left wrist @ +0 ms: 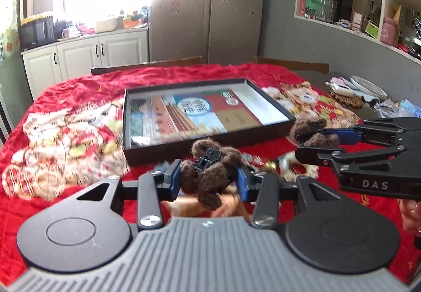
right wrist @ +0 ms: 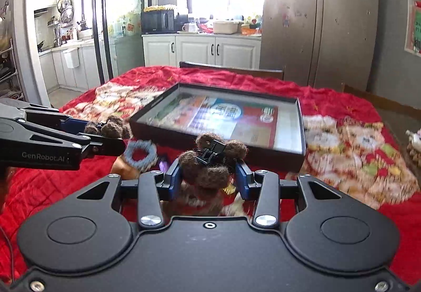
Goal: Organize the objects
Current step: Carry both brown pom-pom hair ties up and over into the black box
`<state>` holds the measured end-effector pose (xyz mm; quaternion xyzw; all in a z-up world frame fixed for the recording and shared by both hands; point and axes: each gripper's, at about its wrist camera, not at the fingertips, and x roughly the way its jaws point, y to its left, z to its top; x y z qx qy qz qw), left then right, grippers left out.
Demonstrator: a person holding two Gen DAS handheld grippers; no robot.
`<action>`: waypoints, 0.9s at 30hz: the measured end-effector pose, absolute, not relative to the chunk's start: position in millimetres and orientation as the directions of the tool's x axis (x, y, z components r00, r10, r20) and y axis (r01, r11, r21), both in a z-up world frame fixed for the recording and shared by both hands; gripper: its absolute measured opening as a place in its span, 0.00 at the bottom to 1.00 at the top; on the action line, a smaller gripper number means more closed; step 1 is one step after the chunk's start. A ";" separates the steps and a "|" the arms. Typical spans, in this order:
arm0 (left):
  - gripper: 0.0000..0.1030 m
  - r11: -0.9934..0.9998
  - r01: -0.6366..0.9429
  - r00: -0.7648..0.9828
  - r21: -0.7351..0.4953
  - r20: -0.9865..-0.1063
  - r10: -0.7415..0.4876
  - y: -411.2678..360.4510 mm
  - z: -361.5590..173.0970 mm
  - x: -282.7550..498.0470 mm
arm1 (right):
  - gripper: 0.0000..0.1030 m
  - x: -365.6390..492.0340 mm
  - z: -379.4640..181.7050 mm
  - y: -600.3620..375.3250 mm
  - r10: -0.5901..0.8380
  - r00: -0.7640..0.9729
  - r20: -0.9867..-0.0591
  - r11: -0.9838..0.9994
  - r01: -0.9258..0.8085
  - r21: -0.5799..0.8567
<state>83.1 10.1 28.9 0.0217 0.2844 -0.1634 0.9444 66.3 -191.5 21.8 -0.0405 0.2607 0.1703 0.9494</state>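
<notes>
Red blanket (left wrist: 79,86) under box (left wrist: 205,113); left gripper (left wrist: 209,176), right gripper (right wrist: 209,173) each clamping fuzzy clip (left wrist: 210,173); blue scrunchie (right wrist: 139,154) only in right view.

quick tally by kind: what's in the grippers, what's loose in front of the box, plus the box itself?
Fuzzy brown hair clips: 2, one in the left gripper at, one in the right gripper at
Blue-grey scrunchies: 1, lying on the red blanket
Shallow black boxes: 1
Total: 4; the other small items near the box are too blurred to count.

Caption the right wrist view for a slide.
Right claw grips a fuzzy brown hair clip above the red blanket, black tray ahead, left claw holding another clip.
</notes>
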 end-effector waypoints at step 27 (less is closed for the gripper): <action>0.45 0.976 0.216 0.782 -0.035 -0.592 -0.194 3.1 7.9 261.2 | 0.39 261.2 -0.1 -179.7 0.292 0.801 -0.523 0.948 -0.317 0.043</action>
